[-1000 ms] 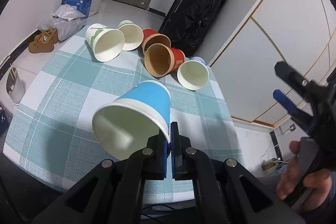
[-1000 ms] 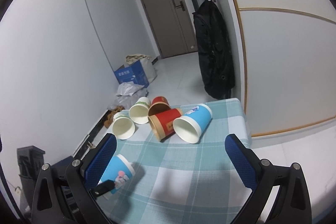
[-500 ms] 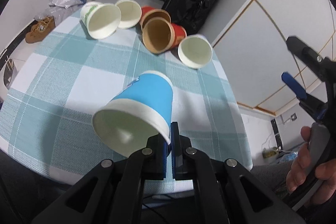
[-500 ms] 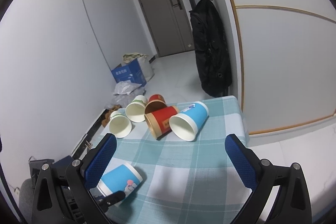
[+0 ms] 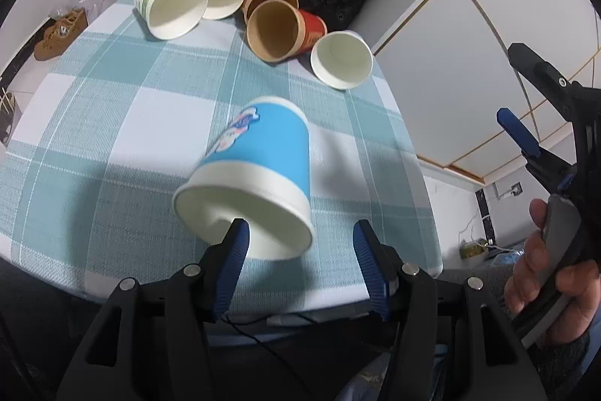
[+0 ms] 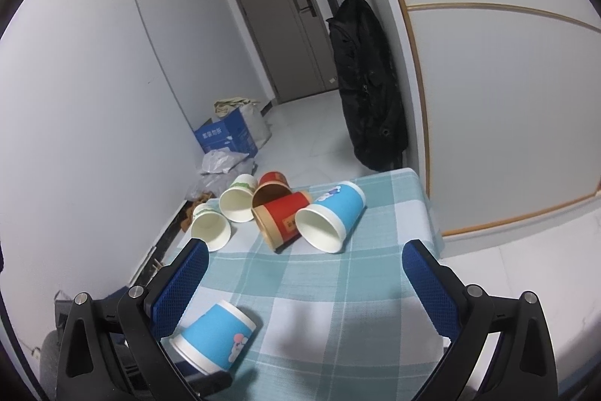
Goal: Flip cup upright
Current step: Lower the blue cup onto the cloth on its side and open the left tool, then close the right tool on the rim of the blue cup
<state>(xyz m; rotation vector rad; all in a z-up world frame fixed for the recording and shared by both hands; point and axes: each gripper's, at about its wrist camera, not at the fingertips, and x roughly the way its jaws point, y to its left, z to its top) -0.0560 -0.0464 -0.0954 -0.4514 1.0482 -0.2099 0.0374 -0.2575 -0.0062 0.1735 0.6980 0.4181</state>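
A blue paper cup with a white rim and a cartoon print is tilted on the checked tablecloth, mouth toward me, near the table's front edge. My left gripper is open; its left finger sits just inside the cup's mouth and the right finger stands clear of the rim. The same cup shows low left in the right wrist view. My right gripper is open and empty, held above the table.
Several cups lie on their sides at the far end: two white, two red-brown and one blue. A black bag hangs by the wall on the right. Boxes and bags sit on the floor beyond.
My left gripper has opened and let go of the blue cup's rim. The cup now rests lower on the cloth, its base tipped down toward the table. The right gripper rose slightly.
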